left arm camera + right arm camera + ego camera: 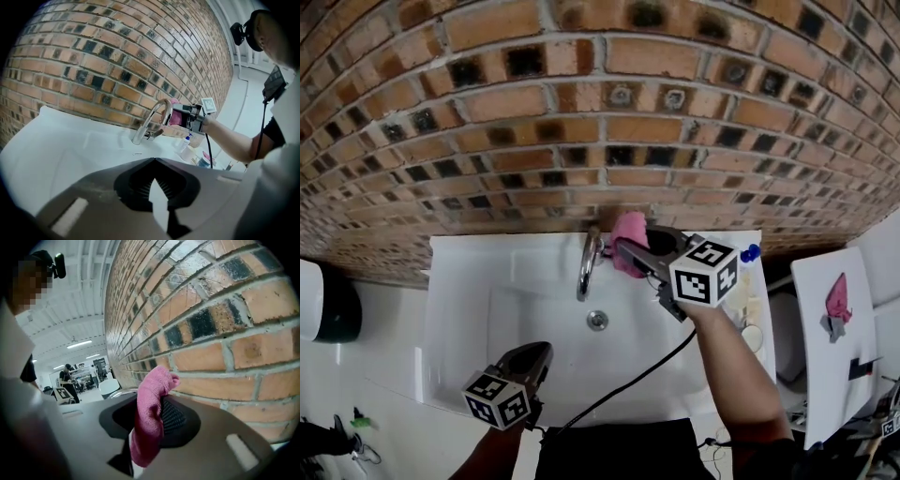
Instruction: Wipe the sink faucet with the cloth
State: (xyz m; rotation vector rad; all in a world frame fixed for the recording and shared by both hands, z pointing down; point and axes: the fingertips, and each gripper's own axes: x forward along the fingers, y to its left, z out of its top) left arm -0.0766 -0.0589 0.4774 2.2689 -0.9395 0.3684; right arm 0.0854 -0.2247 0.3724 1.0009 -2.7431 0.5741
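Observation:
A curved chrome faucet (589,262) (151,121) stands at the back rim of the white sink (469,281). My right gripper (625,247) (146,401) is shut on a pink cloth (629,234) (150,418), holding it just right of the faucet's arch, close to the brick wall. The left gripper view shows the pink cloth (175,118) beside the top of the spout; contact cannot be told. My left gripper (546,352) (153,161) hangs over the sink's front edge, jaws together and holding nothing, pointing toward the faucet from a distance.
A brick wall (600,112) rises right behind the sink. The drain (597,320) lies in the basin under the spout. A blue-capped bottle (751,253) and small items sit on the sink's right ledge. A black cable (628,380) crosses the basin front. A white board (834,328) stands at right.

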